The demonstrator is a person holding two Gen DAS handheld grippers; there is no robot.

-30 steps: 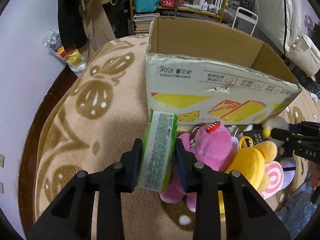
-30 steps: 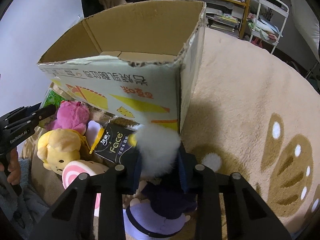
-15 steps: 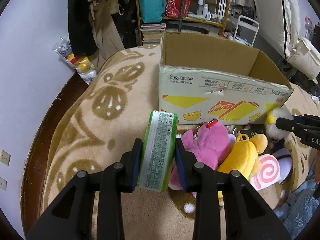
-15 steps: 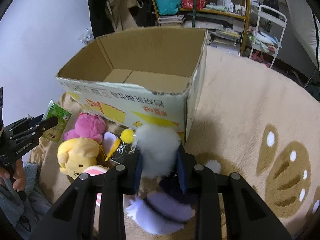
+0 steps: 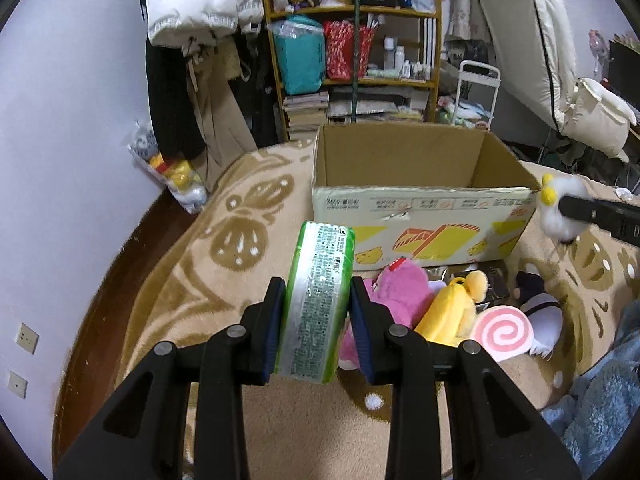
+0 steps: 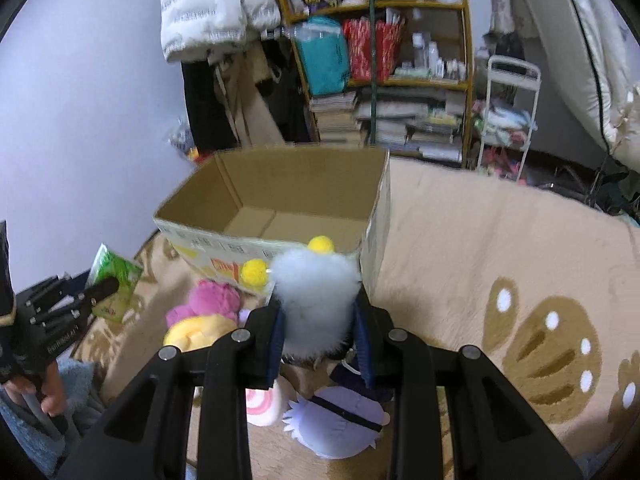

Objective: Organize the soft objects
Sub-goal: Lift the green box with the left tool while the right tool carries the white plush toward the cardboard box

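Left gripper [image 5: 318,320] clamps the green tissue pack [image 5: 318,304]; right gripper [image 6: 318,332] squeezes a white fluffy toy [image 6: 316,300], probably a plush, before the cardboard box [image 6: 280,246].

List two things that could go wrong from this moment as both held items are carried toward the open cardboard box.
1. The right hand-held gripper pinches only the fluffy white plush; the soft fur could slip out before reaching the cardboard box.
2. The left hand-held gripper clamps the green pack near its lower end, so it could tip or snag on the box's near wall.
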